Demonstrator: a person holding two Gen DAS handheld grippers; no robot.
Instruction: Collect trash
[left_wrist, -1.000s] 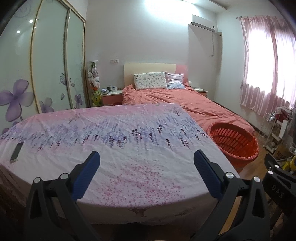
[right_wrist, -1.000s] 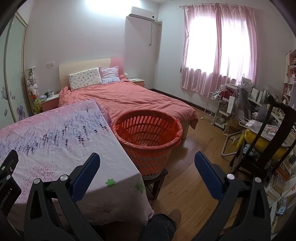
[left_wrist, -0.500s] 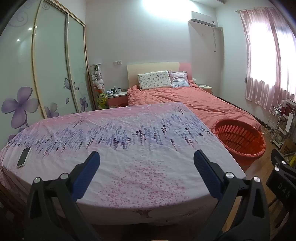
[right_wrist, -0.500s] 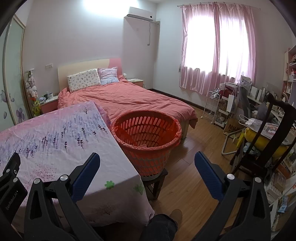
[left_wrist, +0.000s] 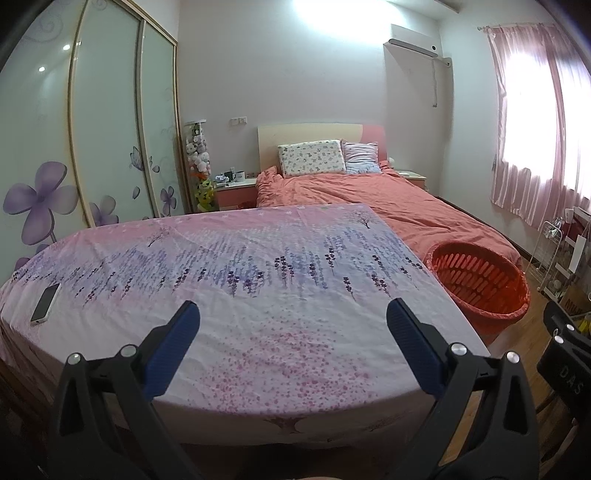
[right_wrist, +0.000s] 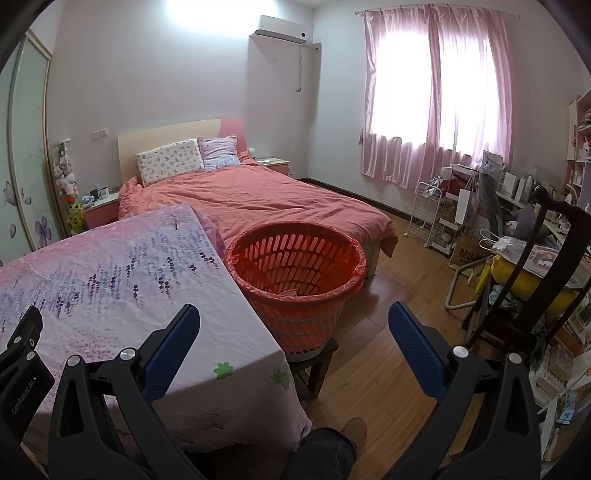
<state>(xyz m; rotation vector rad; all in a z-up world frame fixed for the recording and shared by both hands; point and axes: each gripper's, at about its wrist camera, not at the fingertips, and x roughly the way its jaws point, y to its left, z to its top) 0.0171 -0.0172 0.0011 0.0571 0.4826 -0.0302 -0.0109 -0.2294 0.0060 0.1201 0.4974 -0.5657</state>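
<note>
The left gripper (left_wrist: 291, 325) is held level above the near part of the table draped in a pink, lavender-printed cloth (left_wrist: 258, 266), its blue-padded jaws spread wide and empty. The right gripper (right_wrist: 293, 325) also gapes wide with nothing between its pads, aimed past the table's corner. The round orange slotted plastic basket (right_wrist: 299, 280) sits on a low dark wooden stool (right_wrist: 314, 363) just ahead of the right gripper; a white phone (left_wrist: 45, 304) lies far to the left gripper's left.
</note>
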